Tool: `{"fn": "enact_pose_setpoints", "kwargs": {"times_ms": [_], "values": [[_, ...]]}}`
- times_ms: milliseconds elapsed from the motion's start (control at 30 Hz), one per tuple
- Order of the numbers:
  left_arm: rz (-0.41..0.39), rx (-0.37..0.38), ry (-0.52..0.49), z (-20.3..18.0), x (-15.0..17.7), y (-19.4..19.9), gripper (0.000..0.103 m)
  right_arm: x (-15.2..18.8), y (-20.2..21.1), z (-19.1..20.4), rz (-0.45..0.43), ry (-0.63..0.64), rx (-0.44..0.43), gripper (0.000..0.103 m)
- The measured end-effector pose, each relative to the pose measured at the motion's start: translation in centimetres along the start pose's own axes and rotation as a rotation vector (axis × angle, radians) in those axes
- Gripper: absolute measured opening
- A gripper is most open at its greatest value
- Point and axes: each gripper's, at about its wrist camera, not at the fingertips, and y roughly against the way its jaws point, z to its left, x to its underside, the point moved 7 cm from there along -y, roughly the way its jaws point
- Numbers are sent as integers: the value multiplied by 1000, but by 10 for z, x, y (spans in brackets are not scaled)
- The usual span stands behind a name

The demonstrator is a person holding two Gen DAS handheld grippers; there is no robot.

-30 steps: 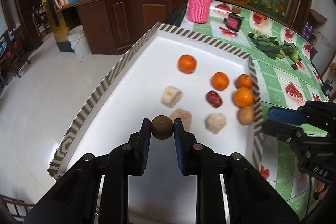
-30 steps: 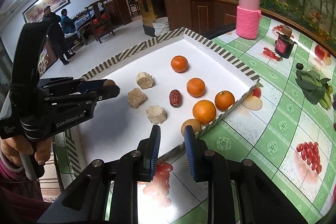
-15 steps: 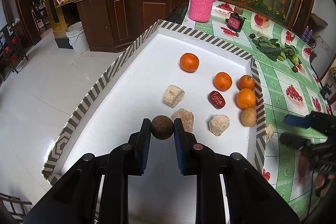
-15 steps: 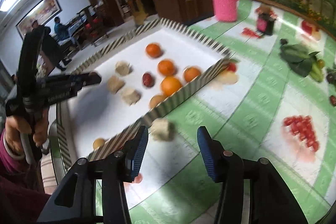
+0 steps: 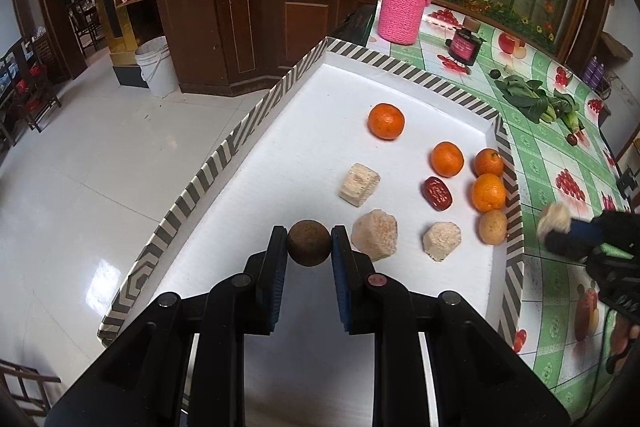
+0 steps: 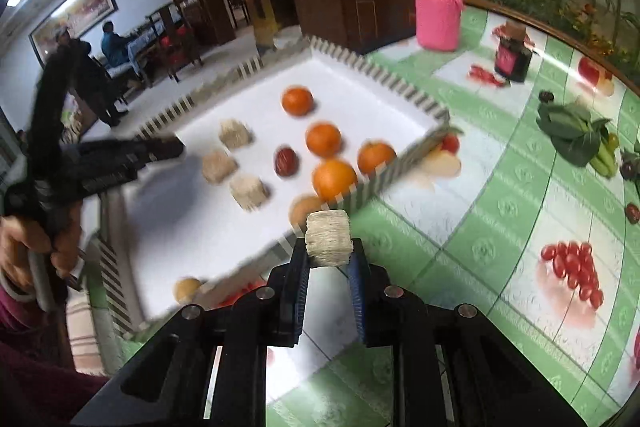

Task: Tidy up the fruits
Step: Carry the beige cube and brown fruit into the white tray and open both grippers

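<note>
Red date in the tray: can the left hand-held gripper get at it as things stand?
Probably not yet. The left hand-held gripper is shut on a brown round fruit, so its jaws are full, though nothing blocks the way to the red date.

4 oranges [image 5: 447, 159] in tray [image 5: 248, 123]
</note>
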Motion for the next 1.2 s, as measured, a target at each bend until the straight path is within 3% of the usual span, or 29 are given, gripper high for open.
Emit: {"fn": "enact_pose_setpoints", "kwargs": {"times_ms": [267, 567, 800, 1200], "values": [[5, -12, -5, 1, -4, -7, 19, -21, -15, 35, 6, 70, -51, 19], [19, -19, -18, -1, -5, -14, 19, -16, -43, 72, 72, 148, -98, 19], [36, -18, -16, -1, -5, -20, 19, -11, -56, 80, 112, 184, -105, 19], [53, -33, -25, -5, -4, -25, 20, -13, -76, 67, 123, 178, -34, 21]]}}
